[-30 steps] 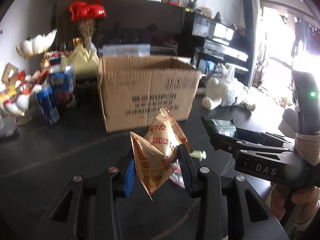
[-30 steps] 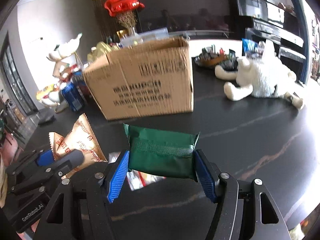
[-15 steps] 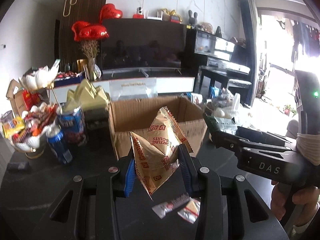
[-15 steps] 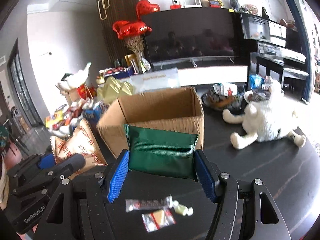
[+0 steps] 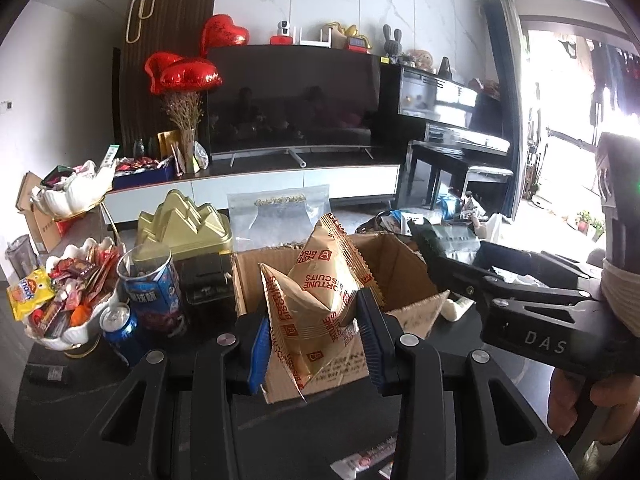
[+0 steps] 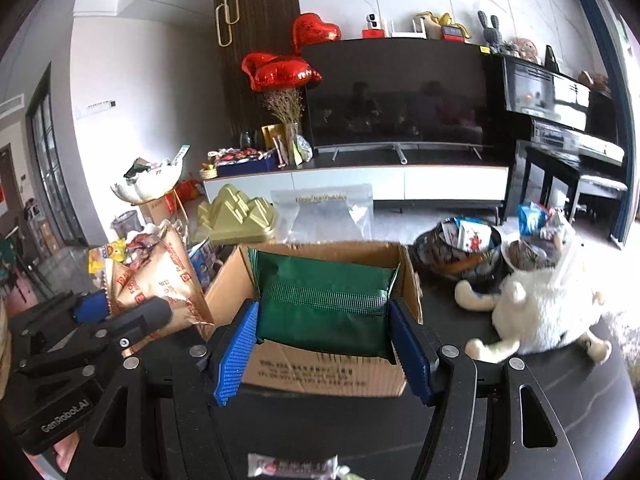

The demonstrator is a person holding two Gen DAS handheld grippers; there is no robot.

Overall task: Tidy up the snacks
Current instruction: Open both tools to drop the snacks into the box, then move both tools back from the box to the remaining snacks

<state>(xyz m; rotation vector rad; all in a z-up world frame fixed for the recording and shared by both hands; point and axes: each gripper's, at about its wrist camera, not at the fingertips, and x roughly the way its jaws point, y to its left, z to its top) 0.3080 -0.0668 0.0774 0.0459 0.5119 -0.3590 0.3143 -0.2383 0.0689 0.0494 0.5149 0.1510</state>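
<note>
Tabletop is showing dark and glossy under you, and you're holding both snacks up over the open cardboard box. Your left gripper is pinching the tan biscuit pouch between its blue pads, jaws closed in on the crumpled foil, the pouch standing upright in front of the box opening. Your right gripper is clamping the green packet by its two ends, jaws set fairly wide around it, the packet hanging level just above the box's near wall. A small wrapped candy is lying on the table right below your right fingers. Left of the box, a blue snack canister and a blue drink can are standing side by side, beside a white shell bowl that is brimming with sweets. A gold mountain-shaped tin and a clear zip bag are sitting behind the box. Off to the right, a white plush toy is sprawling on the table next to a dark basket of packets. Beyond, a big television is sitting on a low white cabinet, red heart balloons are floating beside it, and a black piano is standing by the bright window.
</note>
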